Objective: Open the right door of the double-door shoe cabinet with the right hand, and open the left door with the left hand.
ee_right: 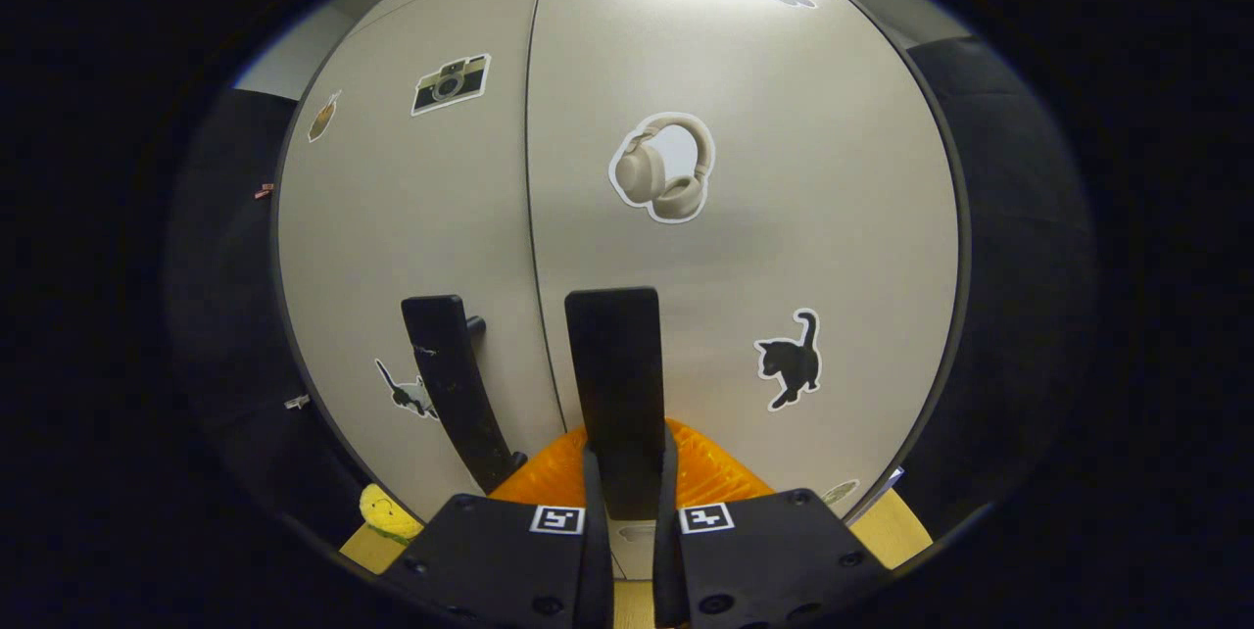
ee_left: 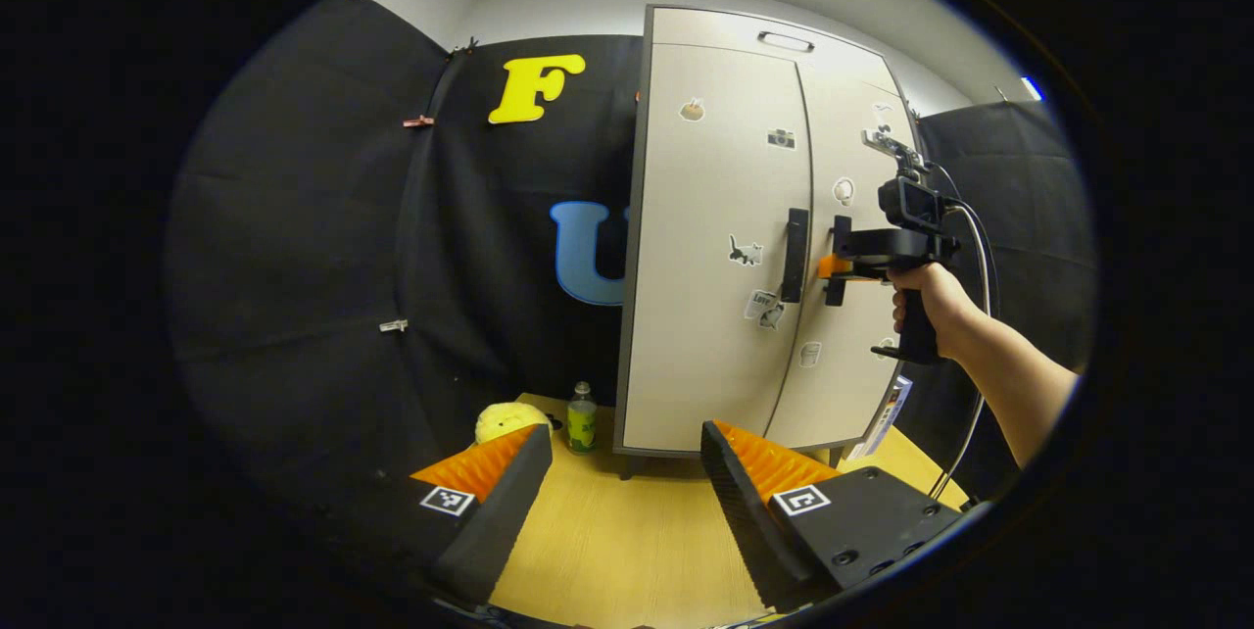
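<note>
The shoe cabinet point(ee_left: 725, 247) stands upright on the wooden bench point(ee_left: 617, 531), both doors closed and flush, and the right claw point(ee_right: 627, 458) is clenched on the right door's black handle point(ee_right: 615, 384), both fingers pressing its sides. In the left gripper view that same claw point(ee_left: 833, 266) sits at the handle, a hand point(ee_left: 926, 301) around its grip. The left claw point(ee_left: 622, 458) hangs released, jaws wide apart, well back from the cabinet and pointing at its base. The left door's handle point(ee_left: 795, 255) is untouched. Writing: one small sticker point(ee_left: 759, 304) on the left door reads "LOVE"; other stickers show a camera point(ee_right: 450, 83), headphones point(ee_right: 663, 168) and a black cat point(ee_right: 790, 361). Containers: a small bottle point(ee_left: 581, 418) with a green label stands beside the cabinet, its contents too small to tell, next to a yellow plush point(ee_left: 507, 421).
</note>
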`<state>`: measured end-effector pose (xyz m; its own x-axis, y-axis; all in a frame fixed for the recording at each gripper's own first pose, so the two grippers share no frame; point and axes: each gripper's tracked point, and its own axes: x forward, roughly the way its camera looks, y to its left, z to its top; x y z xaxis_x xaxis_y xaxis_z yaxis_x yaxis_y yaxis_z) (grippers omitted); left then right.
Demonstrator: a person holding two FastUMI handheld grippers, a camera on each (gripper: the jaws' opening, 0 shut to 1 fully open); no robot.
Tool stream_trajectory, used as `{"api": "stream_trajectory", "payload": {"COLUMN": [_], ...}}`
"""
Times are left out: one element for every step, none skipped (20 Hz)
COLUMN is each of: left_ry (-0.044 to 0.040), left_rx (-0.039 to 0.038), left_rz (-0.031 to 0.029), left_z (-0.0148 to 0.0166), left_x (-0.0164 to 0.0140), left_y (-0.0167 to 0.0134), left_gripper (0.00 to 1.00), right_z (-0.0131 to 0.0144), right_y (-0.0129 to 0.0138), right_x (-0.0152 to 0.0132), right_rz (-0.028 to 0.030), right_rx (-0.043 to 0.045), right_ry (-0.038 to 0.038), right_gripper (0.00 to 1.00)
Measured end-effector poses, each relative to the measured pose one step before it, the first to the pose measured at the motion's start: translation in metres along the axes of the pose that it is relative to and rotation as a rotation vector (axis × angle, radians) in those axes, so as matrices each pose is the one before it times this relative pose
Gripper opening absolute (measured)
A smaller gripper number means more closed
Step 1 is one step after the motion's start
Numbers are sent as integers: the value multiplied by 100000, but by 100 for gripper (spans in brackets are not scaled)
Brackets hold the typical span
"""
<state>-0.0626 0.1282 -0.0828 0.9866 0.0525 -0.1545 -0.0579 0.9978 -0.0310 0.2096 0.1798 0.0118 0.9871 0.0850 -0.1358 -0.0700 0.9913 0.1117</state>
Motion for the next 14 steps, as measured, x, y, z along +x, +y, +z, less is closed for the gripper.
{"api": "stream_trajectory", "payload": {"left_ry": [-247, -493, -391, -262, -225, -383, -429, -230, -637, -527, -366, -530, -388, -112], "left_rx": [516, -58, -440, -640, -683, -607, -245, 569, 1146, 822, 140, -525, -653, -312], "left_rz": [-1289, -1471, -1385, -1198, -1036, -798, -424, 147, 1270, 1175, 842, 559, 273, 459], "left_z": [189, 260, 186, 130, 144, 203, 226, 30, 202, 156, 178, 187, 207, -11], "left_x": [-59, -163, -147, -149, -143, -151, -129, -231, -295, -326, -371, -434, -525, -527], "left_y": [-432, -437, -444, -375, -369, -312, -302, -202, -136, -172, -470, -679, -793, -718], "left_gripper": [95, 95, 95, 95, 95, 95, 95, 95, 95, 95, 95, 95, 95, 95], "right_z": [72, -10, 82, 48, 6, 21, 39, 117, 55, 21, 89, 71, 17, 57], "right_y": [22, -37, -120, -158, -162, -146, -198, -174, -265, -229, -134, -104, -144, -160], "right_x": [-269, -335, -349, -396, -291, -354, -317, -250, -358, -217, -342, -239, -306, -341], "right_rz": [658, 233, -197, -478, -345, -226, -119, -157, -524, -431, 390, 1256, 1752, 1749], "right_rx": [886, 660, -408, -567, -356, 268, 997, 1665, 1696, 745, -326, -344, 341, 421], "right_ry": [-89, -164, -787, -925, -652, -533, -792, -1092, -716, -521, -301, 160, 243, 281], "right_gripper": [20, 20, 20, 20, 20, 20, 20, 20, 20, 17, 20, 20, 20, 20]}}
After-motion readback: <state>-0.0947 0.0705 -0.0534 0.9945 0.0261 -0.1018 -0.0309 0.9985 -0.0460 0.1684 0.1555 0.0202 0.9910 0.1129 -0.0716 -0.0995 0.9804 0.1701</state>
